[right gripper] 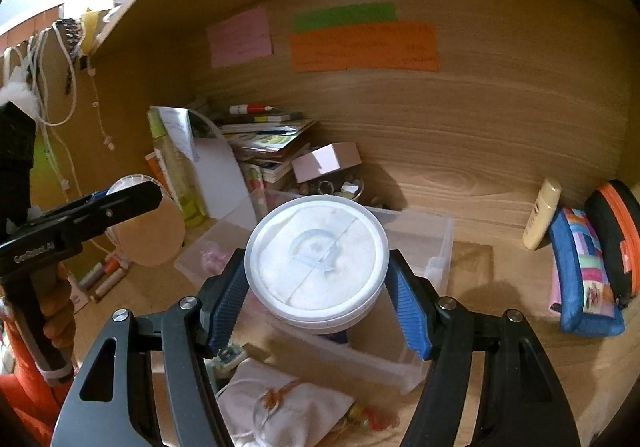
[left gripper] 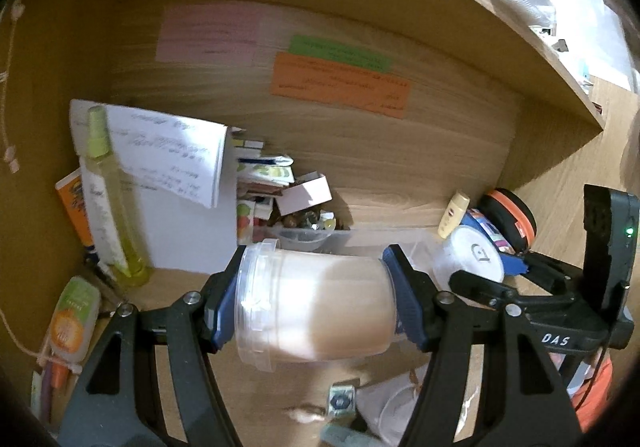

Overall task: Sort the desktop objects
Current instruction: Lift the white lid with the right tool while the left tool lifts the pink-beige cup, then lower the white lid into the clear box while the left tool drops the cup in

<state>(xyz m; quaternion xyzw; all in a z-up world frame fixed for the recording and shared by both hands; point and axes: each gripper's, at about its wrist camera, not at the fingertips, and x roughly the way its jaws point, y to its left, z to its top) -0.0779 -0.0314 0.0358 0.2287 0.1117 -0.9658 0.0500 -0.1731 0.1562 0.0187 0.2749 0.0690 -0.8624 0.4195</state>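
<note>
Wooden desk (right gripper: 460,151) and a shelf overhead framed the scene, its back panel carrying three paper notes: one pink (right gripper: 240,35), one green (right gripper: 344,17), one orange (right gripper: 362,47). One clear plastic bin (right gripper: 424,243) sat mid-desk, with a heap of books (right gripper: 264,135) at the far left beside one tall yellow-green bottle (left gripper: 112,199). Two zip pouches, one blue (right gripper: 580,279) and one black with orange trim (right gripper: 616,231), leaned at the right by one cream tube (right gripper: 542,213). Two tongs each held one tub off the desk: the left gripper (left gripper: 312,307) clamped a clear tub (left gripper: 316,307) lying sideways, the right gripper (right gripper: 316,287) clamped a white-lidded tub (right gripper: 316,259) above the bin.
</note>
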